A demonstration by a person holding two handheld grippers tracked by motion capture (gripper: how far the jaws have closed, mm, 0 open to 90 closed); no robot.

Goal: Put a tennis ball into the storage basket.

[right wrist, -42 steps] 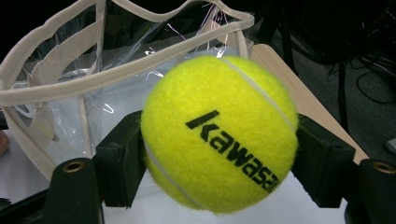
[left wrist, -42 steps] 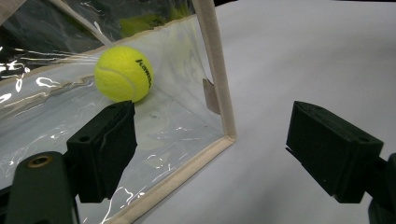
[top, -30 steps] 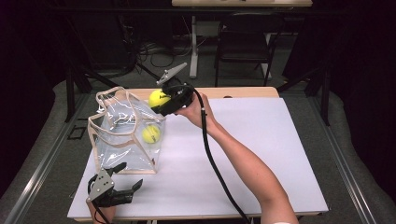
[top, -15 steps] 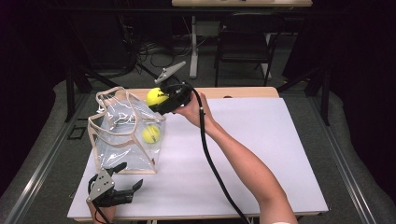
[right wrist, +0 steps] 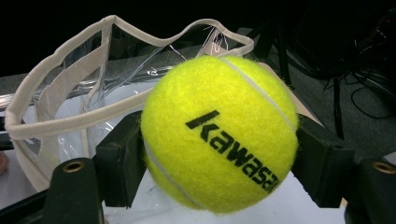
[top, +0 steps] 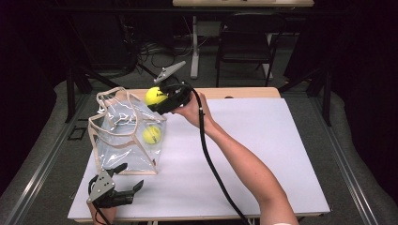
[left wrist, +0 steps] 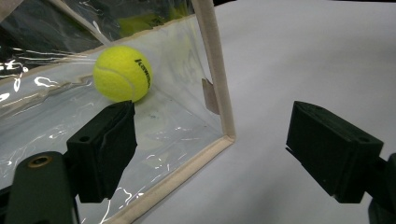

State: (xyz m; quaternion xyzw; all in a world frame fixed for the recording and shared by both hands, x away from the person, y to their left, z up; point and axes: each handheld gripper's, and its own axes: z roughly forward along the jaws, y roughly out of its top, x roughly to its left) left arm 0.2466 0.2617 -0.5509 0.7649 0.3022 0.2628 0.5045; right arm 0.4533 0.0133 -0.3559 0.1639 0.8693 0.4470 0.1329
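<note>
Two yellow tennis balls are in play on the white tabletop. One, the held tennis ball, sits clamped between the jaws of the right tongs, which the person's right hand holds up at the far rim of the clear plastic bag. In the right gripper view this ball shows black lettering and presses against both black jaw pads, with the bag's cream-trimmed opening just behind and below it. The second tennis ball already lies inside the bag, on its floor near the right wall; the left gripper view shows it through the transparent side, close to the bag's taped corner edge. The left tongs rest low at the near left corner of the tabletop, just in front of the bag's near side, jaws spread wide apart and gripping nothing. A black cable trails from the right tongs along the person's forearm.
</note>
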